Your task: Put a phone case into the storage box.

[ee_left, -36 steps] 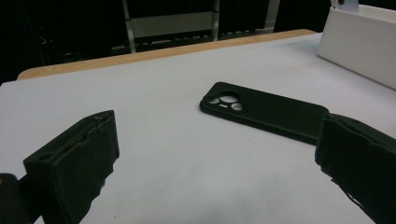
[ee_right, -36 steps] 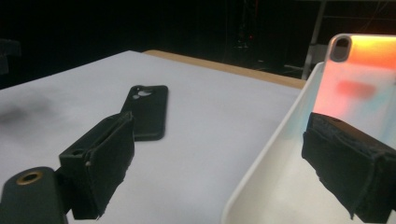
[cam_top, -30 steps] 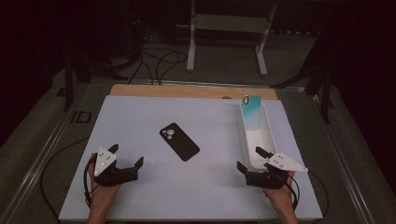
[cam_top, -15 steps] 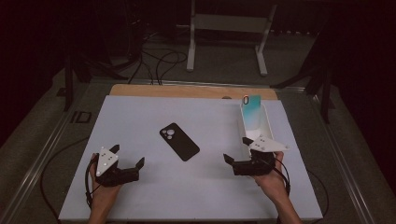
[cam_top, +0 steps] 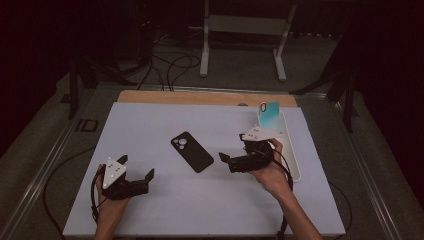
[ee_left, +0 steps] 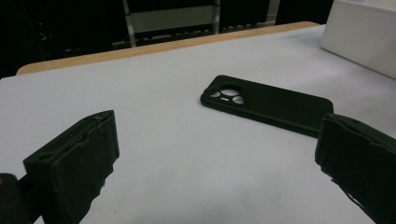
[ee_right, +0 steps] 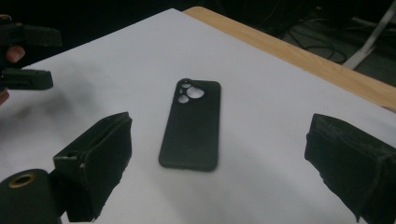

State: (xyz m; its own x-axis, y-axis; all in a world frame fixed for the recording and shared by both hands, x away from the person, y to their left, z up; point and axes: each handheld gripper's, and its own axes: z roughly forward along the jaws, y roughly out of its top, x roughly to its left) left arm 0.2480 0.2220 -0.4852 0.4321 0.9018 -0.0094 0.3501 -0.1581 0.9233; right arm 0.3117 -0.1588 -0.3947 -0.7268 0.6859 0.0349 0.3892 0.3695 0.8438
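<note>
Nothing is grasped yet: the flat black phone case (cam_top: 192, 152) lies mid-frame, untouched; right gripper (cam_top: 226, 161) and left gripper (cam_top: 150, 175) both gape empty.

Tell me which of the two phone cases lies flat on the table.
The black phone case, lying flat in the middle of the white table with its camera cutout showing. The teal phone case stands upright at the far end of the white tray.

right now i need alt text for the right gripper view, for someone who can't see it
A black phone case lies flat on a white table, camera cutouts at its far end, framed between the open right claw. The left claw is at the upper left edge.
</note>
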